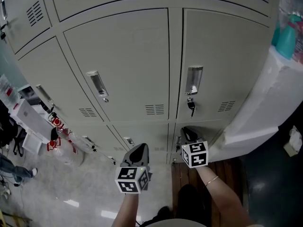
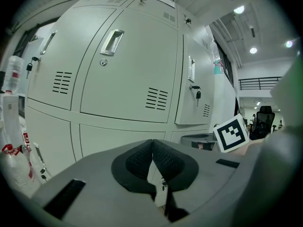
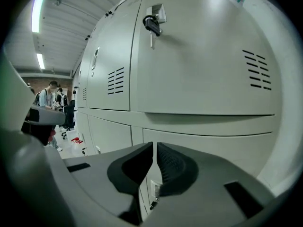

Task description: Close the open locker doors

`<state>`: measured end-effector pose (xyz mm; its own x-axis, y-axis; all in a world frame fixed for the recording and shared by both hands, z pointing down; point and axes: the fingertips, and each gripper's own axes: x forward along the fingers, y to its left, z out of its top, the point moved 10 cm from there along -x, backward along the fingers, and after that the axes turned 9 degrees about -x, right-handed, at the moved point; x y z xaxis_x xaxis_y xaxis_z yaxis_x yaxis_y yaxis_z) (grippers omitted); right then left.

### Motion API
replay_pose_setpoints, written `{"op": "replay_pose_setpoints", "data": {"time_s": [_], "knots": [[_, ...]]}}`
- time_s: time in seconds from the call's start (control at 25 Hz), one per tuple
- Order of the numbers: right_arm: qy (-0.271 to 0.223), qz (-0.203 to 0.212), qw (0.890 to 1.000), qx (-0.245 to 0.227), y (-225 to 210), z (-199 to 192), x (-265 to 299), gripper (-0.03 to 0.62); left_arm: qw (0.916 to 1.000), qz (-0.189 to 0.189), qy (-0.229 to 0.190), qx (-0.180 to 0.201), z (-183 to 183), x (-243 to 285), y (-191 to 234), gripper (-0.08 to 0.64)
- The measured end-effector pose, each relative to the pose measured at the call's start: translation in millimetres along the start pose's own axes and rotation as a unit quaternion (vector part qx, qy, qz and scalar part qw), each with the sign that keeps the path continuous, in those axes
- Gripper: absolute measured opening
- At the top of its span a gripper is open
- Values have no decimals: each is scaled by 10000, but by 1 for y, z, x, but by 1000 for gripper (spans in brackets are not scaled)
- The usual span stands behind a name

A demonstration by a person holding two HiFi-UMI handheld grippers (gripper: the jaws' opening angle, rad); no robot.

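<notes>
Evidently, with every pale grey metal locker door [image 1: 128, 56] in sight looking flush, the person is holding the left gripper [image 1: 138, 150] and right gripper [image 1: 190, 133] low before the bottom row, both empty, left jaws pressed together, right jaws a sliver apart, ready for pushing.

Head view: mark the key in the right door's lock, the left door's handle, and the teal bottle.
key [image 1: 191, 107], head view, on its dark hanging head.
left door's handle [image 1: 98, 83], head view, middle of the recessed plate.
teal bottle [image 1: 287, 40], head view, on its body.
</notes>
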<state>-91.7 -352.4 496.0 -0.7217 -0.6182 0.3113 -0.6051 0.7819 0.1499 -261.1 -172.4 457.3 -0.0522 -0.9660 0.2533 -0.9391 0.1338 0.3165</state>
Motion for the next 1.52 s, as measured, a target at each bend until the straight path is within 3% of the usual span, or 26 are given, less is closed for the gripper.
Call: {"op": "replay_pose_setpoints", "data": {"time_s": [0.36,1.08,1.52], "knots": [[-161,-252,9991,299,17,3,-71,-11,9992,-367,4,145,-3,-19,-12,20],[-242,-1338,9859,975,28,-29,-221,-12,9925,-1088,155,537,-20,-56,-48,21],[-274,-1559,9815,1074,47,-38,-267,-11,9904,-1212,131,658,-26,-89,-57,21]]}}
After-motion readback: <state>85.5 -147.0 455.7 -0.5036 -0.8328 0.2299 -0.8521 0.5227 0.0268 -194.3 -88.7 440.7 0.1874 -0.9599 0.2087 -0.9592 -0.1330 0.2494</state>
